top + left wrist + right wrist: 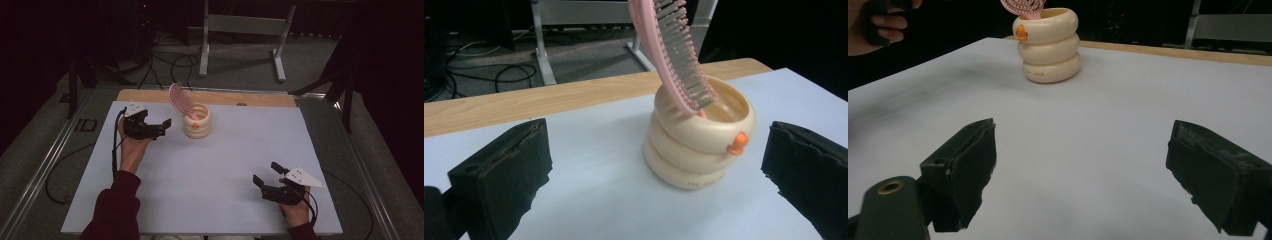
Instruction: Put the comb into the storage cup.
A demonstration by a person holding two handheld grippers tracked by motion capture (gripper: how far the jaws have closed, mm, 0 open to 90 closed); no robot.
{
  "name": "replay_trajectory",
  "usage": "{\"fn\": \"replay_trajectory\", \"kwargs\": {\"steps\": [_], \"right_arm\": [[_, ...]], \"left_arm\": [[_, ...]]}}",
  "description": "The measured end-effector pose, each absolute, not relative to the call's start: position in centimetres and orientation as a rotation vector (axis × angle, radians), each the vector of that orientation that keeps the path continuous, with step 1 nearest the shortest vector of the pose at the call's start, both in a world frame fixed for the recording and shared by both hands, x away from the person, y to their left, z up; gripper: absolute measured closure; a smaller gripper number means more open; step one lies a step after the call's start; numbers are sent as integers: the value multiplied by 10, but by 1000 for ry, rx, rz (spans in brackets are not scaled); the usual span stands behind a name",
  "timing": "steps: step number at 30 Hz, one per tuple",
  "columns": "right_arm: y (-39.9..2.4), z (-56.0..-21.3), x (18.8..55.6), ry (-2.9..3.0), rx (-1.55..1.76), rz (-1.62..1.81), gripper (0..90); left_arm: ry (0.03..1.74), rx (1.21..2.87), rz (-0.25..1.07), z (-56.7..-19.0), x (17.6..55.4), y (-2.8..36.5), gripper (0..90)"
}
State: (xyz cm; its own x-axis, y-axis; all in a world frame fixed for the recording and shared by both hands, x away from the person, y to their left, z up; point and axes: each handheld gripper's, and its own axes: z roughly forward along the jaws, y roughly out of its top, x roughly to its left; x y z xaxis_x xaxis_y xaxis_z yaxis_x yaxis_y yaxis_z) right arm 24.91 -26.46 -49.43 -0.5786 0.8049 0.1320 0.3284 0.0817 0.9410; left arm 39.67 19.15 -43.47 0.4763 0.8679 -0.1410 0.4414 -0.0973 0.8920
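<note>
With both jaws released, I hold my left gripper (161,126) beside the holder (197,121), ready for its leaning pink brush (179,99); my right gripper (267,175) waits well apart.

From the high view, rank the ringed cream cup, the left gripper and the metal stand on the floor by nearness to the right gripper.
1. Ringed cream cup, up-left on the table.
2. Left gripper, just left of the cup.
3. Metal stand, on the floor beyond the table.

left gripper (162,126): jaws spread wide, empty, pointing right, hand gripping from below, dark red sleeve on forearm | right gripper (266,174): jaws spread wide, empty, pointing up-left, hand behind it, low near the person
</note>
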Motion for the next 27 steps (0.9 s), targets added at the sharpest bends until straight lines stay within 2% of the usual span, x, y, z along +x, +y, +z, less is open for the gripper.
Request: {"fn": "replay_trajectory", "kwargs": {"steps": [16, 27], "right_arm": [[-265, -495, 249, 1940, 1117, 1498, 127], [-266, -494, 249, 1938, 1117, 1491, 126]], "left_arm": [[1028, 1780, 553, -433, 363, 203, 1], [973, 1767, 552, -444, 326, 210, 1]]}}
